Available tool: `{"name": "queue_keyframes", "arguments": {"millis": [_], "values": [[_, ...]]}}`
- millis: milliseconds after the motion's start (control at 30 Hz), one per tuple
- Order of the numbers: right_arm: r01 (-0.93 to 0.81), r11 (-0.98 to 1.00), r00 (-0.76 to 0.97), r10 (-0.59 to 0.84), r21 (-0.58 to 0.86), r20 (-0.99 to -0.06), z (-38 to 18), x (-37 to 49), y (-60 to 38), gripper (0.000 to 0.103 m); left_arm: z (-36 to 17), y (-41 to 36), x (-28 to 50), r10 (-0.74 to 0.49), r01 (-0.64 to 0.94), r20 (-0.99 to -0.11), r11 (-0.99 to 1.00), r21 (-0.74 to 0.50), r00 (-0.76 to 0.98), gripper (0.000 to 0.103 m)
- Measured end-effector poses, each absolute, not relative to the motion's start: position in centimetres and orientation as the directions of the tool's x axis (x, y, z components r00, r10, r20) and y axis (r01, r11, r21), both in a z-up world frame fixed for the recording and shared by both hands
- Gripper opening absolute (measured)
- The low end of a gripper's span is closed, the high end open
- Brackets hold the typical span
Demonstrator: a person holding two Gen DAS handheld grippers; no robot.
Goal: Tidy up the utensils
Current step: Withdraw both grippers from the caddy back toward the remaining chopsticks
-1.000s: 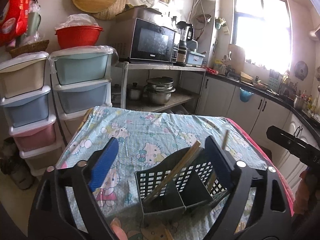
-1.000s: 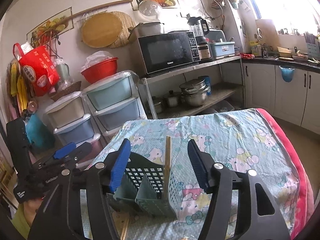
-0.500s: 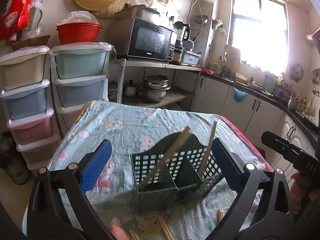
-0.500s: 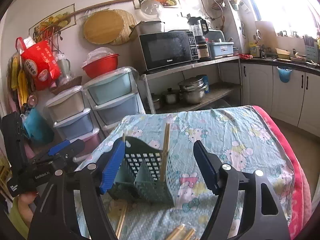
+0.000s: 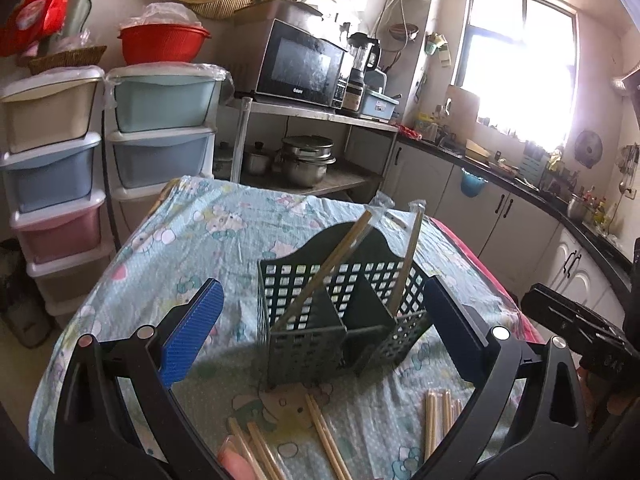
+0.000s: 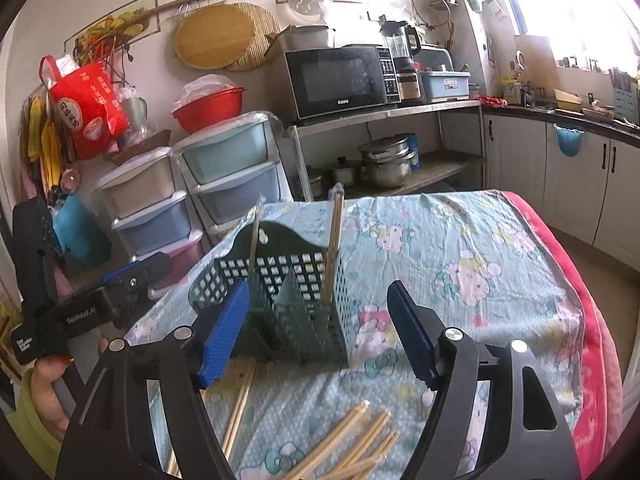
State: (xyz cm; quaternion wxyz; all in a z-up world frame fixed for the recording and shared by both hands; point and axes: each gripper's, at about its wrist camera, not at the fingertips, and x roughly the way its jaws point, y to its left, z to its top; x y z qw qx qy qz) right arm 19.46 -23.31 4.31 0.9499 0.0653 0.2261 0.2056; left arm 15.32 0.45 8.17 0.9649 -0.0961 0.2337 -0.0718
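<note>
The bench (image 5: 224,232), draped in a cartoon-cat cloth, fills the middle of the kitchen, and on it stands a dark green slotted caddy (image 5: 340,312) with two compartments. One wrapped pair of chopsticks leans in the left compartment (image 5: 332,264) and another stands in the right one (image 5: 406,264), so I'd say the sorting has barely started. Most of the work still lies flat on the cloth: a bundle of loose chopsticks (image 6: 352,440) just in front of the caddy, and a few more (image 6: 240,404) off to the left side. The left hand-held gripper (image 5: 320,336) hangs with its jaws spread wide and nothing in them, and the right hand-held gripper (image 6: 320,332) is likewise wide apart and empty, both aimed at the caddy.
</note>
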Motion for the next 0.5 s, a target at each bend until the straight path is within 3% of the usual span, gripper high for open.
{"name": "queue_keyframes", "arguments": {"millis": [500], "values": [[-0.35, 0.909, 0.776, 0.416, 0.225, -0.475, 1.4, 17.2, -23.6, 0.069, 6.7, 2.4, 13.6, -0.175, 0.054, -0.464, 0.964, -0.262, 0.868, 0.092]]}}
